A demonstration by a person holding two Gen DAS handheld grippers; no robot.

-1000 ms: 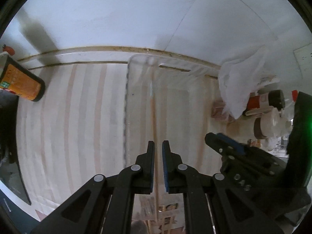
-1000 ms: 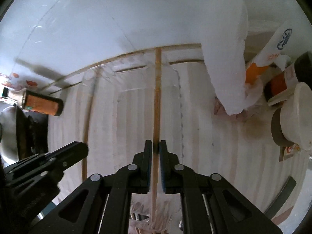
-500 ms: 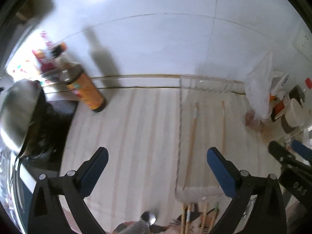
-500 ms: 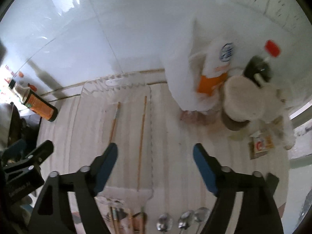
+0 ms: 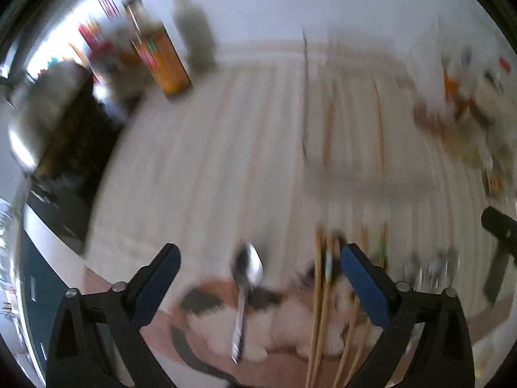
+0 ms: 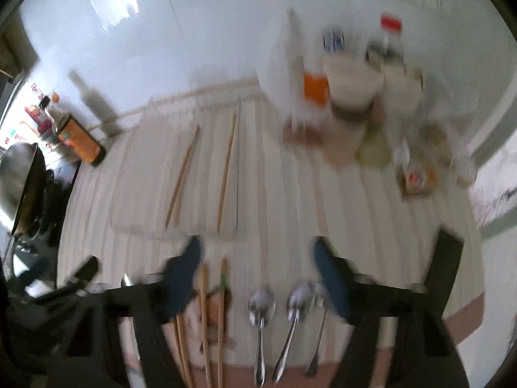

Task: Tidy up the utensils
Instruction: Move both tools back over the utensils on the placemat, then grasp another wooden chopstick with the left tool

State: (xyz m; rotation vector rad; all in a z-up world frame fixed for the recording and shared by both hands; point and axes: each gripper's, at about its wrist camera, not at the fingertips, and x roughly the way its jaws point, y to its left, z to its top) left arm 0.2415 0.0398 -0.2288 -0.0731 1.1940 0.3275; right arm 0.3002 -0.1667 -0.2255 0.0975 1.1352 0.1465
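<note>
Both views are motion-blurred. A clear plastic tray lies on the striped cloth with two chopsticks in it; it also shows in the left wrist view. My left gripper is open and empty above a single spoon, with several loose chopsticks just to its right. My right gripper is open and empty above three spoons, with loose chopsticks under its left finger.
An orange-labelled sauce bottle stands at the left next to a metal wok. Bottles, jars and a white bag crowd the back right. The cloth's near edge carries a brown and black pattern.
Both grippers let go of their chopsticks, opened wide and drew back toward the near edge. Two chopsticks now lie in the tray. The loose spoons and chopsticks have come into view.
</note>
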